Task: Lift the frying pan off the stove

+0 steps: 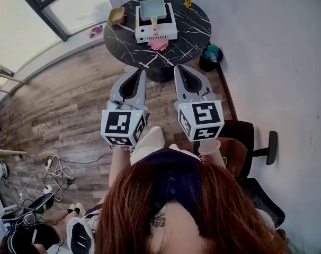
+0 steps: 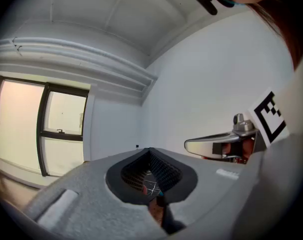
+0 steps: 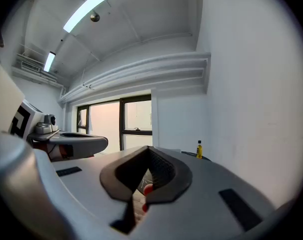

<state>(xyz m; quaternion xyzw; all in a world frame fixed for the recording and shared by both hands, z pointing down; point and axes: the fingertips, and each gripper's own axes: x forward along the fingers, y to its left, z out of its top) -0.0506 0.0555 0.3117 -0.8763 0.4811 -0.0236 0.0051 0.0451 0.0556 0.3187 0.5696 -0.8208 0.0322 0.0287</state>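
Hanging level just ahead of the person, the left claw [image 1: 141, 73] and the right claw [image 1: 177, 67] were both closed tip to tip and empty, side by side over the wooden floor [image 1: 70, 105] and well short of the round desk [image 1: 200, 33]. Farther off, the frying pan [image 1: 152, 8] sat on the white stove [image 1: 156, 30] on that desk, its wooden handle [image 1: 154, 25] pointing back toward the person. The task looked to be at the approach step; the next move would call for carrying a claw forward, opening it, and closing it on the handle before lifting.
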